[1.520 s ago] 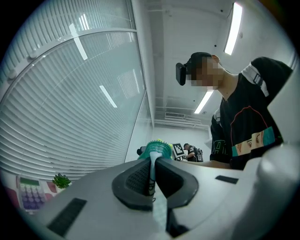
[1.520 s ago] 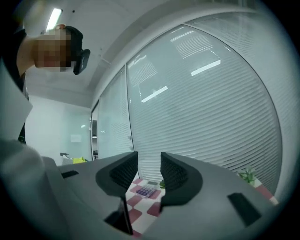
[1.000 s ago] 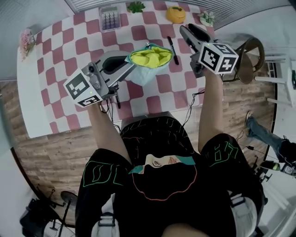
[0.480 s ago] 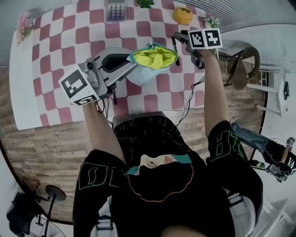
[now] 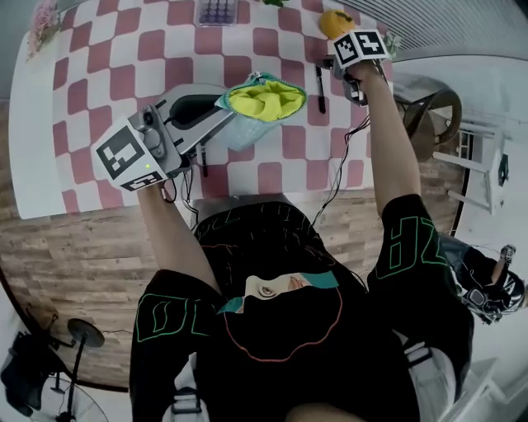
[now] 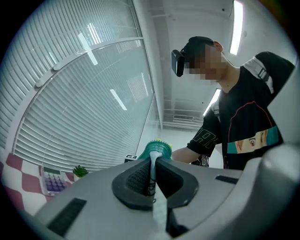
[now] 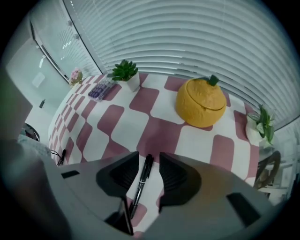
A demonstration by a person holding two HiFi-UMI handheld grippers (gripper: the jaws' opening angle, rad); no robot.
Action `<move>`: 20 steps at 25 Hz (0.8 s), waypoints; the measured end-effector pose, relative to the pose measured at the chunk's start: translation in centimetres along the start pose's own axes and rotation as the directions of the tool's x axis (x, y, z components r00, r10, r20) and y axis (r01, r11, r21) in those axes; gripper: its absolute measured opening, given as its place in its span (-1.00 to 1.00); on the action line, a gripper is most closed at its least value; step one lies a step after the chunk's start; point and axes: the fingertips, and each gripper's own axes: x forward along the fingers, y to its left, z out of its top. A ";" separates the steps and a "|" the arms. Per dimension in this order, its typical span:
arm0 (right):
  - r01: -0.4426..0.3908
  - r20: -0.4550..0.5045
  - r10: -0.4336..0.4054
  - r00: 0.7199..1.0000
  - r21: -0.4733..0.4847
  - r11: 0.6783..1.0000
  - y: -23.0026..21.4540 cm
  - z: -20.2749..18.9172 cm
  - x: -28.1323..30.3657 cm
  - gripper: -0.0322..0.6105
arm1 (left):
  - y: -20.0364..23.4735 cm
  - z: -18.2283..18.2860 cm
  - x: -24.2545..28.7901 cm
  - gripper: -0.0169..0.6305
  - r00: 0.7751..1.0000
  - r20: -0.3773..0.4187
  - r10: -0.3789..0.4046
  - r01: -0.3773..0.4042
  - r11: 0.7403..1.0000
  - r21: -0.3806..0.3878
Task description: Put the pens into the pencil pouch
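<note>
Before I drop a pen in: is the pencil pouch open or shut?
Open: the pencil pouch gapes, yellow lining showing; left gripper pinches its edge.

Legible text: none confirmed.
The left marker cube [image 5: 128,157] on the left gripper [image 6: 153,161] and the right marker cube [image 5: 360,45] on the right gripper [image 7: 149,159] carried black-and-white square code patterns without letters. Green outline characters on the person's sleeves [image 5: 169,317] could not be read. Dark print on the pencil pouch [image 5: 264,99] edge and the calculator [image 5: 216,10] keys was too small to resolve.
</note>
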 end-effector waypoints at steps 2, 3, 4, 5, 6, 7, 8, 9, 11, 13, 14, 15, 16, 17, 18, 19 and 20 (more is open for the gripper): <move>-0.002 -0.061 0.002 0.998 0.009 1.000 -0.1 -0.6 0.9 -0.46 | 0.1 0.0 -0.4 -0.95 1.000 0.004 0.010 -0.010 1.000 -0.003; 0.007 -0.087 -0.006 0.996 0.015 1.000 -0.3 -0.9 1.3 -0.54 | 0.1 0.1 -0.5 -0.95 1.000 0.005 0.014 -0.014 1.000 -0.004; 0.024 -0.106 -0.021 0.994 0.020 1.000 -0.6 -1.1 1.5 -0.65 | 0.1 0.1 -0.6 -0.95 1.000 0.005 0.018 -0.018 1.000 -0.004; 0.041 -0.116 -0.038 0.993 0.024 0.999 -0.9 -1.2 1.6 -0.67 | 0.1 0.1 -0.7 -0.95 1.000 0.006 0.023 -0.023 1.000 -0.005; 0.056 -0.120 -0.052 0.991 0.023 0.998 -1.1 -1.2 1.5 -0.68 | 0.0 0.2 -0.8 -0.95 1.000 0.006 0.028 -0.028 1.000 -0.004; 0.064 -0.119 -0.061 0.991 0.020 0.998 -1.3 -1.2 1.3 -0.68 | 0.0 0.2 -0.9 -0.95 0.999 0.004 0.033 -0.033 0.999 -0.004; 0.068 -0.116 -0.066 0.991 0.018 0.998 -1.5 -1.1 1.2 -0.69 | -0.1 0.3 -1.0 -0.95 0.999 0.002 0.039 -0.039 0.999 -0.003; 0.069 -0.110 -0.067 0.992 0.020 0.997 -1.7 -1.2 1.0 -0.69 | -0.1 0.4 -1.0 -0.95 0.999 0.002 0.044 -0.044 0.999 -0.002; 0.070 -0.095 -0.067 0.993 0.031 0.997 -2.3 -1.2 0.7 -0.70 | -0.1 0.5 -1.0 -0.95 0.999 0.004 0.050 -0.050 0.999 0.001; 0.072 -0.075 -0.068 0.995 0.048 0.996 -2.9 -1.2 0.6 -0.71 | 0.0 0.4 -0.9 -0.95 0.999 0.002 0.054 -0.054 0.999 0.003; 0.070 -0.063 -0.067 0.996 0.058 0.996 -3.1 -1.2 0.6 -0.71 | 0.0 0.3 -0.9 -0.95 0.998 -0.001 0.055 -0.055 0.998 0.003; 0.067 -0.048 -0.064 0.997 0.067 0.996 -3.2 -1.2 0.6 -0.71 | 0.0 0.1 -0.9 -0.95 0.998 -0.003 0.055 -0.055 0.998 0.002; 0.062 -0.031 -0.059 0.998 0.076 0.995 -3.2 -1.2 0.5 -0.71 | 0.0 0.1 -1.0 -0.95 0.999 -0.003 0.054 -0.054 0.999 0.002; 0.057 -0.012 -0.056 0.998 0.083 0.995 -3.0 -1.1 0.3 -0.71 | -0.1 0.1 -1.2 -0.95 0.999 -0.001 0.052 -0.052 0.999 0.003; 0.054 0.008 -0.055 0.998 0.087 0.995 -2.6 -0.8 0.0 -0.71 | -0.1 0.3 -1.5 -0.95 0.999 0.003 0.051 -0.051 0.999 0.005; 0.052 0.031 -0.055 0.998 0.090 0.995 -2.1 -0.4 -0.3 -0.71 | -0.2 0.5 -2.1 -0.95 0.999 0.005 0.050 -0.050 0.999 0.009; 0.049 0.056 -0.054 0.997 0.090 0.995 -1.4 0.1 -0.7 -0.71 | -0.2 0.8 -2.7 -0.95 0.999 0.006 0.048 -0.048 0.999 0.015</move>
